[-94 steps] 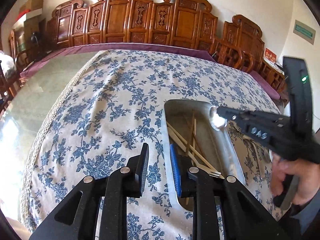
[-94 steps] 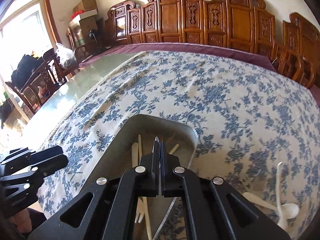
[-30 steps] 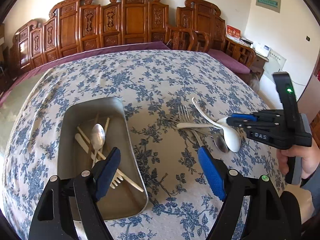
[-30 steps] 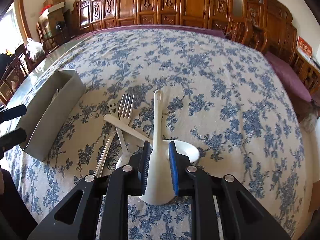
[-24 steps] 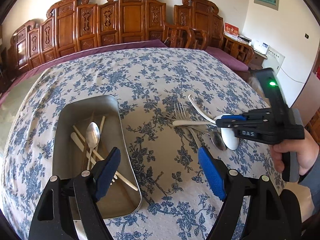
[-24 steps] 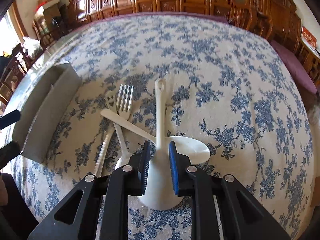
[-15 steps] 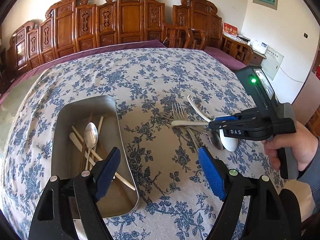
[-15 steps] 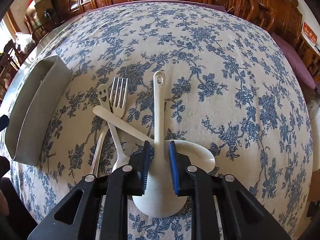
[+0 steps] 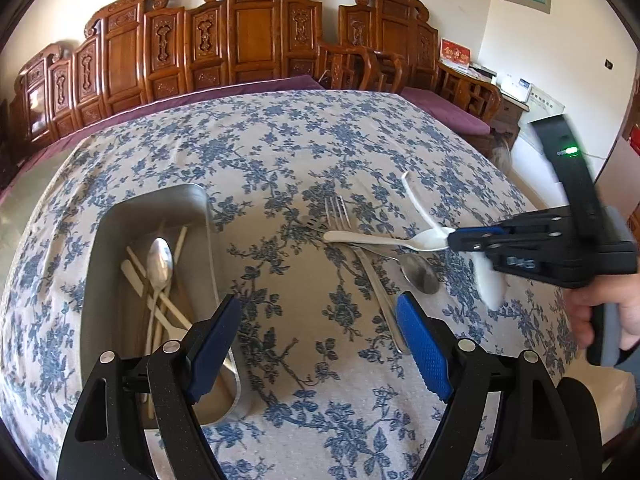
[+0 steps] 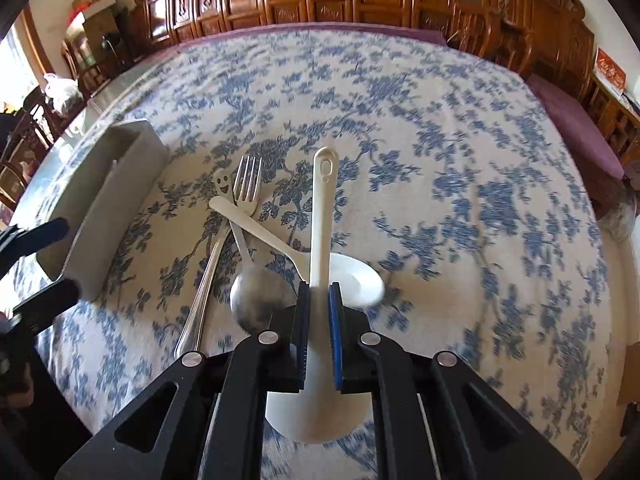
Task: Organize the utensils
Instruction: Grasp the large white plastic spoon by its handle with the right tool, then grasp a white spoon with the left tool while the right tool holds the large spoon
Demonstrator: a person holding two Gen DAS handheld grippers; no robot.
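My right gripper [image 10: 319, 292] is closing its jaws, and the blue pads press on the handle of a white soup spoon [image 10: 321, 216] just above its bowl. In the left wrist view that gripper [image 9: 454, 238] holds the blurred spoon [image 9: 490, 280] off the cloth. Beside it lie a second white spoon [image 10: 354, 278], a metal fork [image 10: 247, 184] and a metal spoon [image 10: 256, 296] with a smiley handle. The metal tray [image 9: 104, 240] at the left holds a metal spoon [image 9: 159, 258] and pale sticks. My left gripper [image 9: 320, 344] hangs open over bare cloth between tray and pile.
A blue-flowered tablecloth [image 9: 280, 152] covers the table. Carved wooden chairs [image 9: 248, 40] line the far side. A purple cloth edge [image 10: 576, 128] shows at the right. A hand [image 9: 608, 304] holds the right gripper near the table's right edge.
The right gripper's jaws have narrowed onto the white spoon's handle, and the spoon has come up off the second white spoon. The left gripper has stayed put and open.
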